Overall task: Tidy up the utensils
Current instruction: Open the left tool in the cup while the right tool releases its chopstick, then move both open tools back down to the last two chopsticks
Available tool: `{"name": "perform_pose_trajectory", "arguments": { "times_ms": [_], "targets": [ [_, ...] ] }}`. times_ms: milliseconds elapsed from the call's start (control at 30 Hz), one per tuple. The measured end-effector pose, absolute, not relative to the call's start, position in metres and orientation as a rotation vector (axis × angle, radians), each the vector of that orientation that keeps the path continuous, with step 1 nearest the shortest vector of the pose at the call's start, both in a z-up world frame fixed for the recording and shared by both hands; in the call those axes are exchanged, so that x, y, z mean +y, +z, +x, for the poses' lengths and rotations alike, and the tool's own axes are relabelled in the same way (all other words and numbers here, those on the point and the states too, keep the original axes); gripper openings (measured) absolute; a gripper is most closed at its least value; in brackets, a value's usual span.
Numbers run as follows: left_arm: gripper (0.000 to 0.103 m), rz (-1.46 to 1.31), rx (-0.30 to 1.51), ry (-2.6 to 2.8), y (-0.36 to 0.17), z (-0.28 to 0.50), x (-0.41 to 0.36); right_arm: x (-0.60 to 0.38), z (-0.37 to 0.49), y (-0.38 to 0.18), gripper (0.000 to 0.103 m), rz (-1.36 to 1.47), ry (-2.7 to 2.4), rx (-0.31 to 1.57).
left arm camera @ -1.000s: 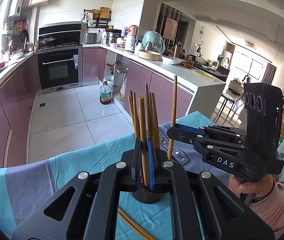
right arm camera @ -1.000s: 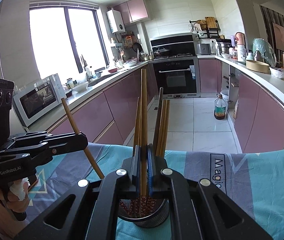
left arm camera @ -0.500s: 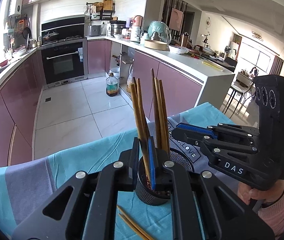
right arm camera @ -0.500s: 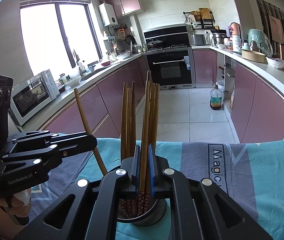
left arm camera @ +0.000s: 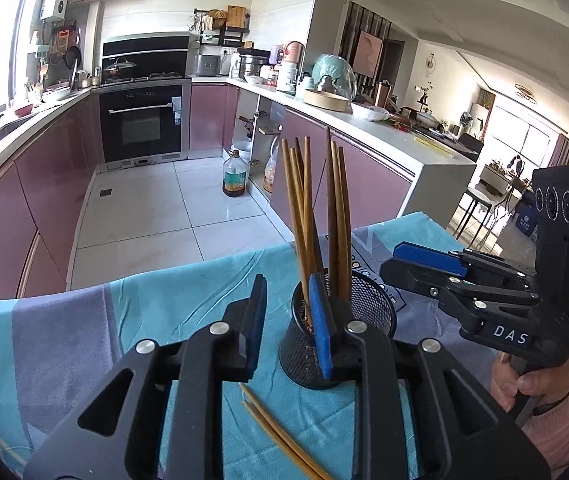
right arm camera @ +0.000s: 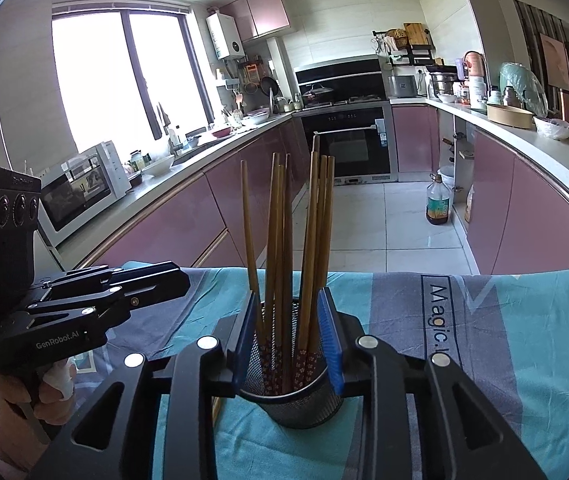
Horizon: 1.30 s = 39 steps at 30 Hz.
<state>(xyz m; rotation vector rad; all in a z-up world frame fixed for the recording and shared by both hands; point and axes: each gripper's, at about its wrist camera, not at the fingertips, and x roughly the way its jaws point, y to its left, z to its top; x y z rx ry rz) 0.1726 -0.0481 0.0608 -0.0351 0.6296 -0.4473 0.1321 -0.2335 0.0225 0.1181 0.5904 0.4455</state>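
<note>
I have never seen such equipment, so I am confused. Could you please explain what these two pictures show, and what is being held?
No robot: a person holds one hand-held gripper in each hand, and each carries a camera looking along its fingers. The left camera shows the left hand-held gripper, open; the right camera shows the right hand-held gripper, also open. Neither holds anything. On the blue tablecloth stands a black mesh cup full of upright chopsticks. Two loose chopsticks lie on the cloth beside it.
</note>
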Motion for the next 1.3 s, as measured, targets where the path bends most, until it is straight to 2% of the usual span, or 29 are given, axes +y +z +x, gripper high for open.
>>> {"name": "perform_pose_trajectory", "arguments": {
  "times_ms": [233,433,767,1300],
  "targets": [
    [0.053,-0.070,0.589,-0.376,0.046,0.145,-0.014,-0.221,0.101,0.014,0.047,0.077,0.497,0.587],
    [0.060,-0.065,0.617,-0.331,0.019,0.120,0.004,-0.196,0.082,-0.012,0.047,0.021,0.553,0.663],
    [0.062,-0.062,0.686,-0.259,-0.028,0.098,0.015,-0.166,0.072,-0.056,0.047,-0.019,0.585,0.812],
    [0.062,-0.087,0.761,-0.260,-0.063,0.086,0.012,-0.148,0.071,-0.081,0.029,-0.012,0.586,0.912]
  ]
}}
